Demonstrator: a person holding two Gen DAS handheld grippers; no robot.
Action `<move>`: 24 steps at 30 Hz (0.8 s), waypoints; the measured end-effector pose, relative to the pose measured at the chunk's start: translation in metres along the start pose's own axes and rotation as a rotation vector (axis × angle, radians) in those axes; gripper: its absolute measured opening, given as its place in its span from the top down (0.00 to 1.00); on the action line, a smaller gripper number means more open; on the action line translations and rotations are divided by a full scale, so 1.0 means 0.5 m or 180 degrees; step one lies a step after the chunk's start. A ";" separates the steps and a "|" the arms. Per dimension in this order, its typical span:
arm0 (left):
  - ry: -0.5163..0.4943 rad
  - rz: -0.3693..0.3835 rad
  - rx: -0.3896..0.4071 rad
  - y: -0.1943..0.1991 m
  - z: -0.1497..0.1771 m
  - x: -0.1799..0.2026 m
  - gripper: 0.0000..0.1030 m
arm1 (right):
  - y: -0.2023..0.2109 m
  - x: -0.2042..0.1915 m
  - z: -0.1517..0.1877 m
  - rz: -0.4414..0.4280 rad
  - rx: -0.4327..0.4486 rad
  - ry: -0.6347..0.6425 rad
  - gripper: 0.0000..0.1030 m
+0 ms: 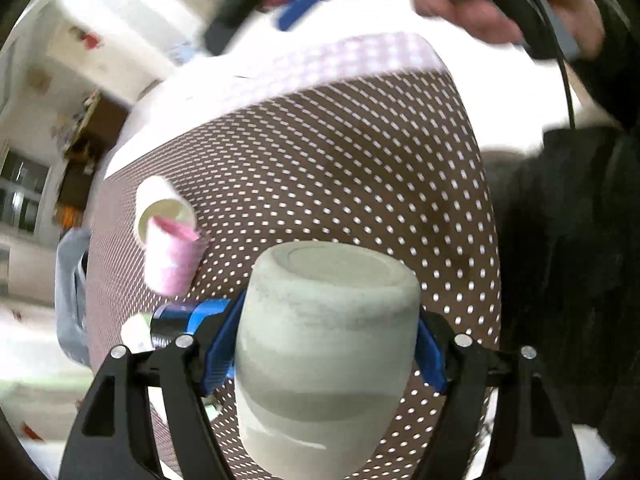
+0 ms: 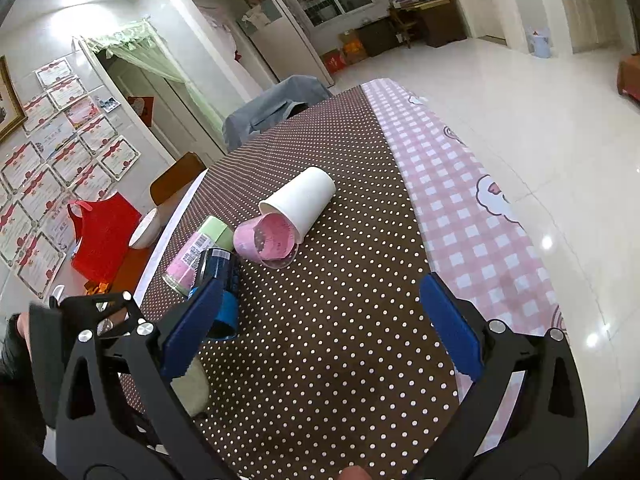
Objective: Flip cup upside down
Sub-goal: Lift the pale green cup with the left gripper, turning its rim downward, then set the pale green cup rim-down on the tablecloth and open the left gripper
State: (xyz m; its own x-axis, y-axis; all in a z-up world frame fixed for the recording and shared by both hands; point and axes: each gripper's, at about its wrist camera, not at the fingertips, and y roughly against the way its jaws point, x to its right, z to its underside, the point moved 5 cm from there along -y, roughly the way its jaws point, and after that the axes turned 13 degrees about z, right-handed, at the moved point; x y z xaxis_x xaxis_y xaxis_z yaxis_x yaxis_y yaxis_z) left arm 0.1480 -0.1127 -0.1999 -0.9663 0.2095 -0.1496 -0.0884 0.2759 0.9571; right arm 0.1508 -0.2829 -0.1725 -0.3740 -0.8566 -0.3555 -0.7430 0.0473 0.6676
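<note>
bare dotted cloth [image 2: 320, 340] ahead, pink cup [image 2: 269, 242], white cup [image 2: 304, 196] and cans [image 2: 208, 256] crowd left

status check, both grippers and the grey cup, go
Left gripper shut on grey-green ceramic cup, base showing up, above dotted brown tablecloth. Right gripper open, holding nothing. Tipped white paper cup and pink cup lie apart.

Table [image 2: 320, 340], dotted cloth: white cup [image 2: 302, 200], pink cup [image 2: 266, 242] lying.
</note>
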 end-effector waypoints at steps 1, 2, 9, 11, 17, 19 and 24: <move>0.0079 -0.0012 0.0060 0.003 -0.001 -0.003 0.29 | 0.003 -0.001 0.000 -0.0002 0.0008 0.0007 0.06; 0.0175 -0.0025 0.0134 0.010 -0.001 -0.010 0.29 | 0.006 -0.002 0.000 -0.0009 0.0016 0.0014 0.06; 0.1177 -0.0210 0.0870 0.057 0.046 -0.056 0.29 | 0.016 -0.019 0.004 -0.0085 0.0019 0.0107 0.06; 0.1471 -0.0309 0.1069 0.070 0.065 -0.070 0.29 | 0.019 -0.030 0.008 -0.0119 0.0013 0.0156 0.06; 0.2332 -0.0659 0.1778 0.096 0.133 -0.116 0.29 | 0.033 -0.065 0.024 -0.0189 0.0006 0.0305 0.06; 0.2566 -0.0828 0.2014 0.095 0.155 -0.132 0.29 | 0.040 -0.079 0.030 -0.0207 0.0007 0.0358 0.06; 0.2959 -0.1045 0.2417 0.085 0.199 -0.161 0.29 | 0.055 -0.101 0.044 -0.0210 0.0013 0.0468 0.06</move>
State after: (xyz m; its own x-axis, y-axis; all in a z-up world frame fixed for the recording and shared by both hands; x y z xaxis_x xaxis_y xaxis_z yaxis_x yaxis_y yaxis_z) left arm 0.2462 -0.0243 -0.1717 -0.7571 -0.6297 0.1741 -0.4951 0.7269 0.4760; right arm 0.1371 -0.2270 -0.1507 -0.2393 -0.9239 -0.2987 -0.7657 -0.0096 0.6432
